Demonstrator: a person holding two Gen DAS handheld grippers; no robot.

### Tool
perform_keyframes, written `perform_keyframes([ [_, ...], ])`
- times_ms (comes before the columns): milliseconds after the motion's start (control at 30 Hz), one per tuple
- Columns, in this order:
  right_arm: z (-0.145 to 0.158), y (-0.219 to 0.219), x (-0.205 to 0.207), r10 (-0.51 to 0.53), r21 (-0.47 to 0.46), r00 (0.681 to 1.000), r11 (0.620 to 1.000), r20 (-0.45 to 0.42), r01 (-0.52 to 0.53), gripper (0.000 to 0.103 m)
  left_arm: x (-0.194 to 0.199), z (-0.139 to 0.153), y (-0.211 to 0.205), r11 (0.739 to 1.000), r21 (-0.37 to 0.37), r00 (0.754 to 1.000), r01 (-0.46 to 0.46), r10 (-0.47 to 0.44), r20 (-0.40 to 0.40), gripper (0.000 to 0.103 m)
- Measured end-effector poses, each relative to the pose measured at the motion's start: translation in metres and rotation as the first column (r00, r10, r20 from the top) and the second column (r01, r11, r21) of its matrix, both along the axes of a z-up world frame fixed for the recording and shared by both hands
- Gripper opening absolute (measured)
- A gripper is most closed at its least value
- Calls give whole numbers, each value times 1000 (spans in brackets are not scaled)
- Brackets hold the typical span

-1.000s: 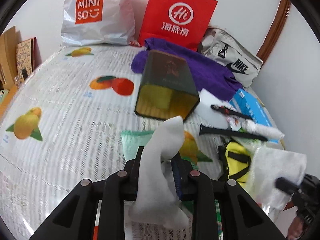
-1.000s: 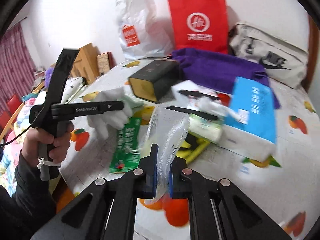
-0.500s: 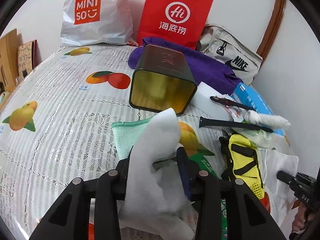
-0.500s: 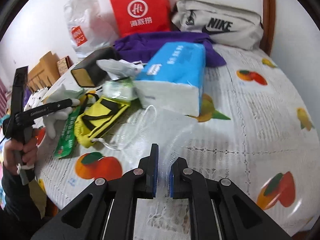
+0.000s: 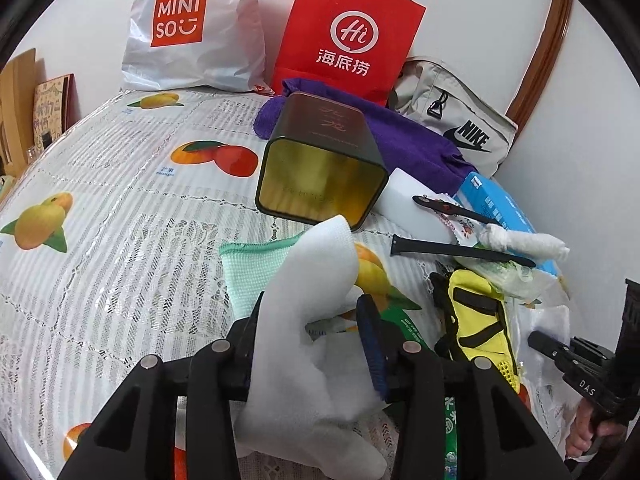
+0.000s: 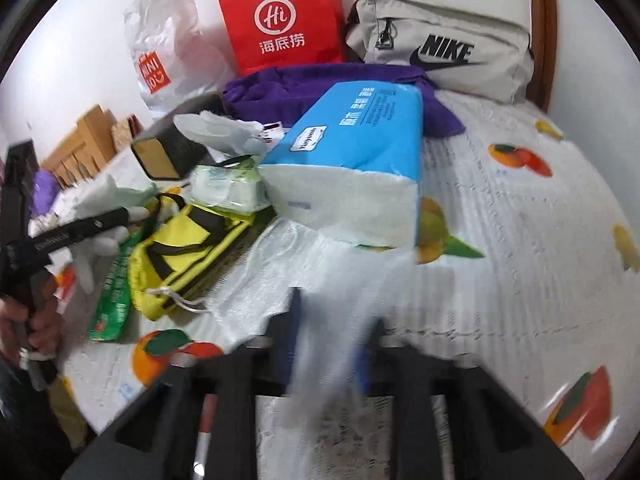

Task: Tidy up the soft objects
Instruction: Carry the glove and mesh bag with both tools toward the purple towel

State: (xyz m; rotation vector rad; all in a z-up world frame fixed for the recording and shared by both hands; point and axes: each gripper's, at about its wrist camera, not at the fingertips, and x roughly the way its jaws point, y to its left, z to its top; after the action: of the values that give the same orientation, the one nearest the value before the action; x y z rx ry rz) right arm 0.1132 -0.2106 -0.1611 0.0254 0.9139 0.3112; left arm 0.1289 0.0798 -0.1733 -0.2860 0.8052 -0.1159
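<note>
Nearest in the left wrist view, the left gripper (image 5: pixel 316 344) has its jaws opening around a white fleecy cloth (image 5: pixel 316 320). The cloth lies bunched between the fingers, and the right, blue-padded finger stands clear of it. This looks like a release: the cloth is being let down onto the fruit-print table cover (image 5: pixel 100 220), partly over a mint green cloth (image 5: pixel 256 268) just beyond it.

In the right wrist view, which is blurred, the right gripper (image 6: pixel 326 344) is closed on a thin, see-through mesh bag (image 6: pixel 280 280) that trails away over the cover towards the far left.

To the right of the white cloth lies a yellow pouch (image 5: pixel 478 320) with black straps. Farther off, a dark square tin (image 5: pixel 324 172) lies on its side with its open mouth facing the camera. Behind it is a purple towel (image 5: pixel 400 136), and against the far wall stand a red paper bag (image 5: pixel 348 36) and a white shopping bag (image 5: pixel 192 28).

The next move likely calls for lifting the left gripper free without dragging the cloth, then laying the mesh bag flat beside the other soft things.
</note>
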Motion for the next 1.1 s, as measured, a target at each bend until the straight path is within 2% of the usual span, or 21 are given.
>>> perform_keyframes([
  [67,2,-6,2,-8,33,1000,999,-24,9,7,-1,0,1,1000,-12,1000,-1,1,2,36],
  [133,5,-12,4,-19,57,999,998,-38,21,7,0,0,3,1000,-29,1000,4,-5,-8,20],
  [233,10,-14,1,-21,51,999,998,-38,22,6,1,1,4,999,-36,1000,3,-4,-25,13],
  [433,24,-18,-5,-14,41,999,999,-39,16,6,1,14,7,1000,3,998,-24,24,-56,12],
  [567,37,-20,-8,-4,32,999,999,-31,5,6,0,28,13,999,-13,998,-44,43,-49,12],
  [733,59,-23,-8,3,47,1000,999,1,-3,5,3,55,11,998,28,998,-50,51,-31,12],
  [1100,112,-14,5,50,44,994,998,99,-54,5,18,96,11,997,28,998,-65,65,6,12],
])
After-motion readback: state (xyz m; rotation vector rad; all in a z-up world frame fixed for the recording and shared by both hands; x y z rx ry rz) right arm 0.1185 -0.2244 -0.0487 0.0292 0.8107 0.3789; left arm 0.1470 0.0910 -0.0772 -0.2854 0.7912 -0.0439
